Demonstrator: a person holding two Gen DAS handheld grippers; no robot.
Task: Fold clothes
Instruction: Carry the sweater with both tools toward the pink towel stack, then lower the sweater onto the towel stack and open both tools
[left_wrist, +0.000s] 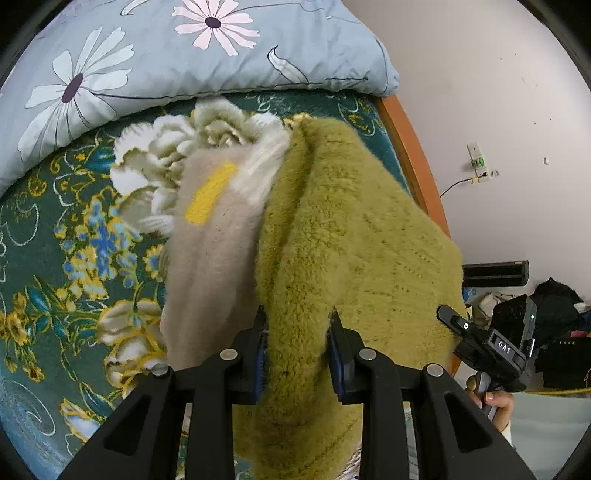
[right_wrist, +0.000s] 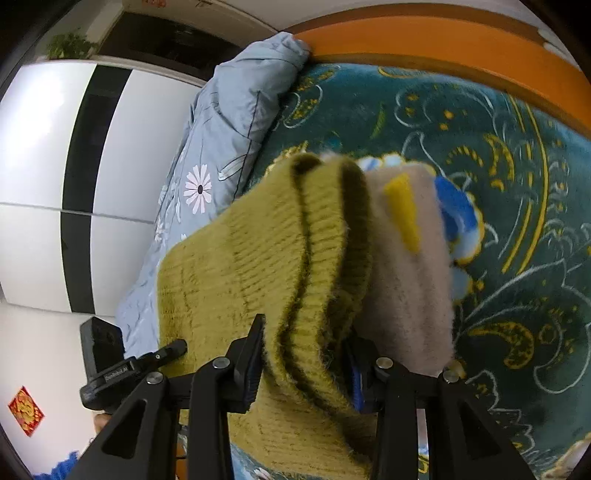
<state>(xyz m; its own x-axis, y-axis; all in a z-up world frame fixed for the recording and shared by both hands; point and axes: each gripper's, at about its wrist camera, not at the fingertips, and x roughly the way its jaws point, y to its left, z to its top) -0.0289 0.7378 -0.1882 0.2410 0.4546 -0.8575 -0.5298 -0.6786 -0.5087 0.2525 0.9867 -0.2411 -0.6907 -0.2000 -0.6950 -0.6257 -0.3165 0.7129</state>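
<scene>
A fuzzy olive-green knit sweater (left_wrist: 354, 236) with a beige panel (left_wrist: 210, 251) and a yellow patch hangs bunched over a dark green flowered bedspread (left_wrist: 55, 236). My left gripper (left_wrist: 298, 350) is shut on a thick fold of the green knit, its blue pads pressed into the fabric on both sides. In the right wrist view the same sweater (right_wrist: 258, 258) shows its ribbed hem, and my right gripper (right_wrist: 304, 363) is shut on that doubled ribbed edge. The beige panel (right_wrist: 406, 280) hangs to the right of it. The other gripper's body (left_wrist: 491, 347) shows at the right, held by a hand.
A pale blue daisy-print quilt (left_wrist: 166, 55) lies bunched along the far side of the bed. An orange wooden bed frame (left_wrist: 410, 151) runs along the edge by a white wall with a socket and cable. Dark clutter (left_wrist: 557, 332) sits on the floor. A white and black wardrobe (right_wrist: 74, 184) stands beyond.
</scene>
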